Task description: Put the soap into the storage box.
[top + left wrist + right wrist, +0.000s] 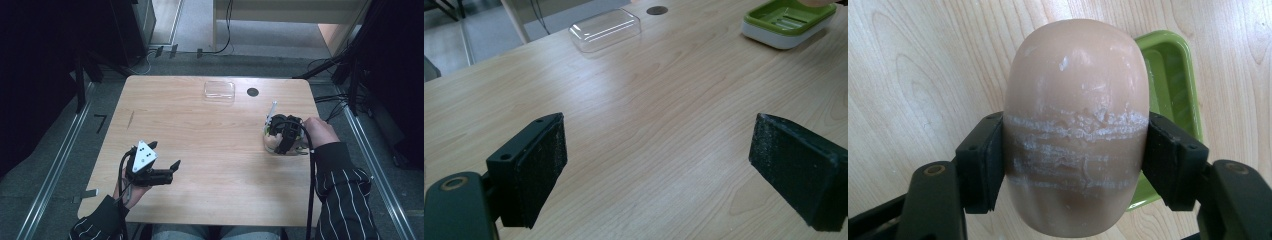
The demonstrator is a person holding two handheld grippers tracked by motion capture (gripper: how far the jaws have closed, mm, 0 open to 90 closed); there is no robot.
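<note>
A peach-coloured bar of soap (1075, 125) with white scuff lines sits between the two black jaws of my right gripper (1075, 160), which is shut on it above a green soap dish (1170, 90). From above, the right gripper (284, 132) points down over the dish (272, 142) at the table's right side. The green and white soap dish (786, 22) lies far right in the left gripper view. My left gripper (167, 167) hovers near the table's front left, open, with nothing between its pads (541, 165).
A clear plastic lid (219, 90) lies at the table's far edge, also visible as the lid (605, 29) in the left gripper view. A round black hole (252, 92) sits beside it. The wooden table (200, 135) stretches between the two hands.
</note>
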